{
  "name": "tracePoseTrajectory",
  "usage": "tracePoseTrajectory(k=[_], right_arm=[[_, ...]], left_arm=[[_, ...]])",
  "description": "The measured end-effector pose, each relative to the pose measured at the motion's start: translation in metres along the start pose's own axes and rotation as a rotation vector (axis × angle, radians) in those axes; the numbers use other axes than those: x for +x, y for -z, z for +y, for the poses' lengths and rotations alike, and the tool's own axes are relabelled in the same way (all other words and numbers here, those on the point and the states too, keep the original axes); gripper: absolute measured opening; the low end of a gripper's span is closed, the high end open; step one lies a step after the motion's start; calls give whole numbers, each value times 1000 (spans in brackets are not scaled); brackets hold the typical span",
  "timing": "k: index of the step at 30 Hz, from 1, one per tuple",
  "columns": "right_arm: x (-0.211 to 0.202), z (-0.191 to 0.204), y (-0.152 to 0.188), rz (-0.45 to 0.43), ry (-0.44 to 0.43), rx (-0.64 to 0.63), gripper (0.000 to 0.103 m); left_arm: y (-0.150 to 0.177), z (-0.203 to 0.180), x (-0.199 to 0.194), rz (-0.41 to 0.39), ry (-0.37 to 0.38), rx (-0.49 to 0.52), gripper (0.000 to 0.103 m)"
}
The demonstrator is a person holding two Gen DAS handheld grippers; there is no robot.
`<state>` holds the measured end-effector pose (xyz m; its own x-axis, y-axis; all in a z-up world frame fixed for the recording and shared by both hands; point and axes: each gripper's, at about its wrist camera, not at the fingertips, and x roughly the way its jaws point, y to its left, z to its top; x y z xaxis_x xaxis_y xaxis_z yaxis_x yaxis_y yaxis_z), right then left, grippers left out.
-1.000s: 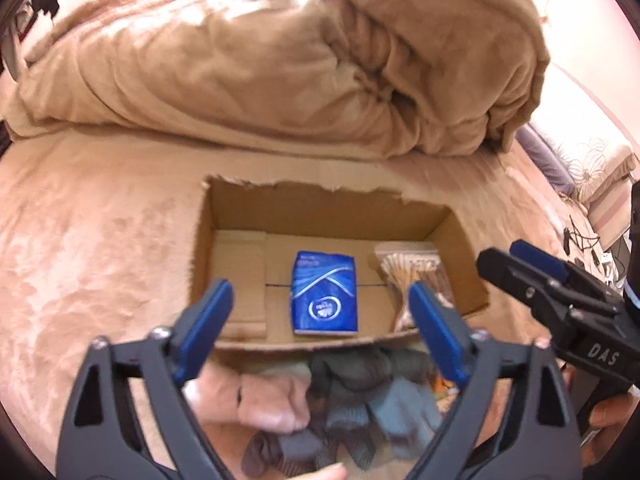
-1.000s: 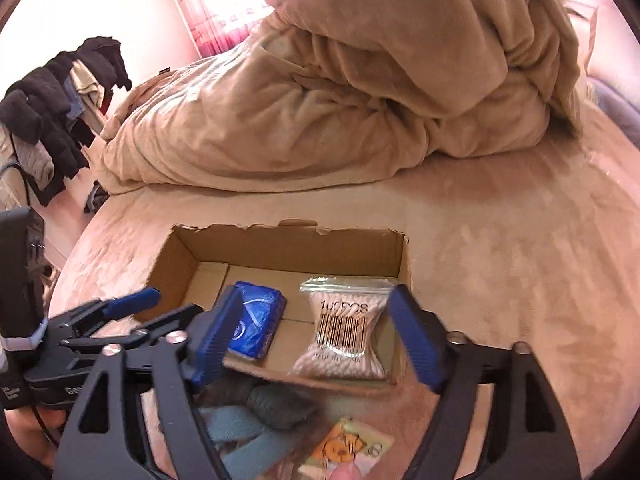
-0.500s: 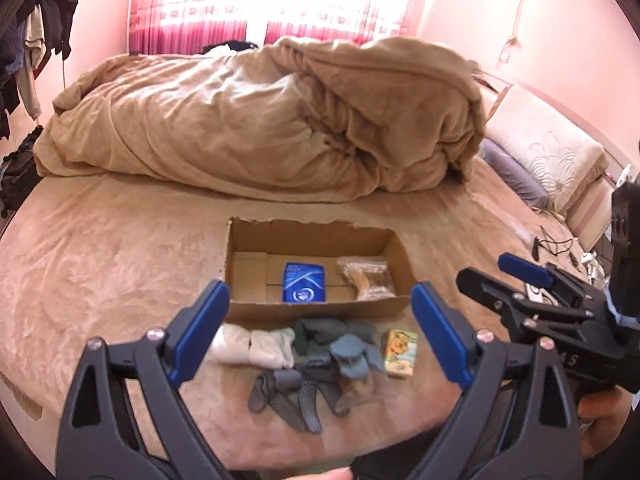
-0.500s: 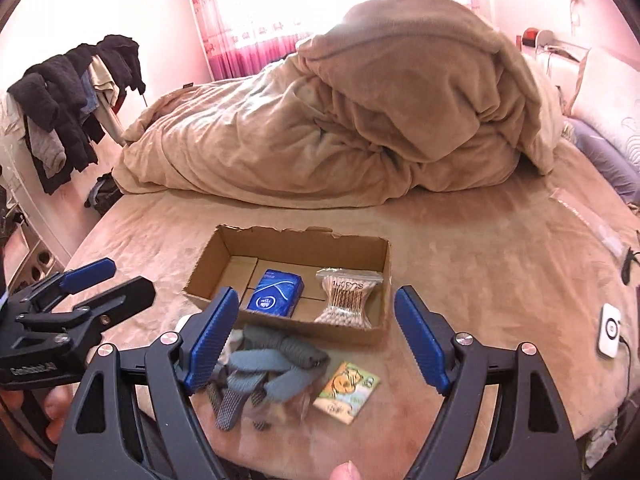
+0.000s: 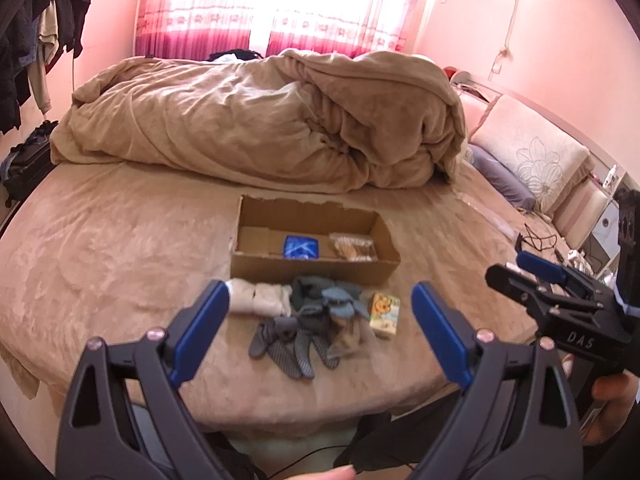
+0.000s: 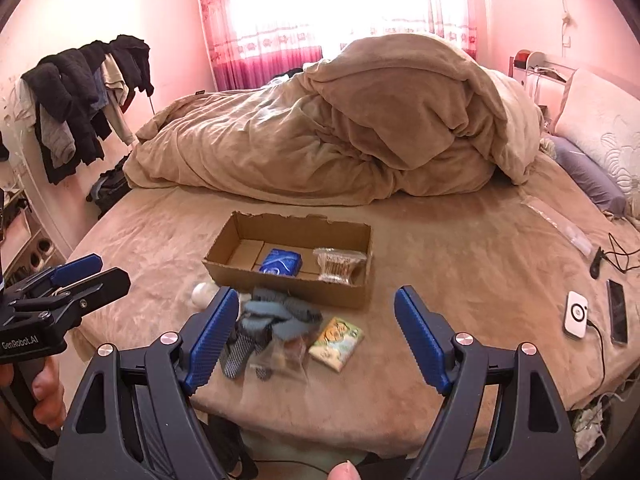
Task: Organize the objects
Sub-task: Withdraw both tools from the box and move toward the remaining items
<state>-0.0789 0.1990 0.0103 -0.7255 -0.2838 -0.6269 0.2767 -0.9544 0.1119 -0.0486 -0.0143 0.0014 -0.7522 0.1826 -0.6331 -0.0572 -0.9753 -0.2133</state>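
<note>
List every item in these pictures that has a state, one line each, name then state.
Cardboard box: open, partly filled.
Blue tissue pack: lying in box.
Cotton swab bag: sealed, in box.
Grey socks: piled outside box.
White socks: rolled, outside box.
Yellow packet: flat on bed.
Left gripper: open, empty.
Right gripper: open, empty.

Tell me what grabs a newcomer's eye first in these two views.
The heaped tan duvet fills the far half of the bed, under a glaring pink-curtained window. In front of it an open cardboard box holds a blue packet and a bag of cotton swabs. Socks and a small printed packet lie loose before the box, and both grippers' blue jaws stand open.
</note>
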Motion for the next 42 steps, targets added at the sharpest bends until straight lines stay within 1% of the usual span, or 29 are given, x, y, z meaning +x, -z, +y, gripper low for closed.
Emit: tracePoseTrajectory(k=[5, 8, 10, 14, 18, 20, 28, 36, 42], right_arm=[[1, 0, 21, 17, -1, -7, 83], [8, 2, 35, 38, 2, -22, 83], [9, 2, 42, 33, 13, -27, 83], [17, 1, 50, 35, 24, -36, 83], [34, -4, 56, 60, 20, -12, 83], [43, -5, 58, 70, 20, -7, 83], [78, -16, 64, 115, 22, 24, 83], [117, -27, 68, 170, 18, 50, 83], [146, -31, 67, 205, 15, 53, 83]], left_arm=[[23, 5, 9, 15, -10, -23, 94], [40, 8, 23, 44, -56, -20, 94], [54, 11, 33, 66, -82, -10, 94], [71, 17, 50, 95, -103, -3, 94], [81, 22, 68, 111, -127, 4, 94], [83, 24, 77, 127, -120, 1, 94], [84, 37, 114, 144, -125, -12, 94], [74, 50, 151, 159, -155, -1, 94], [66, 62, 174, 167, -161, -8, 94]])
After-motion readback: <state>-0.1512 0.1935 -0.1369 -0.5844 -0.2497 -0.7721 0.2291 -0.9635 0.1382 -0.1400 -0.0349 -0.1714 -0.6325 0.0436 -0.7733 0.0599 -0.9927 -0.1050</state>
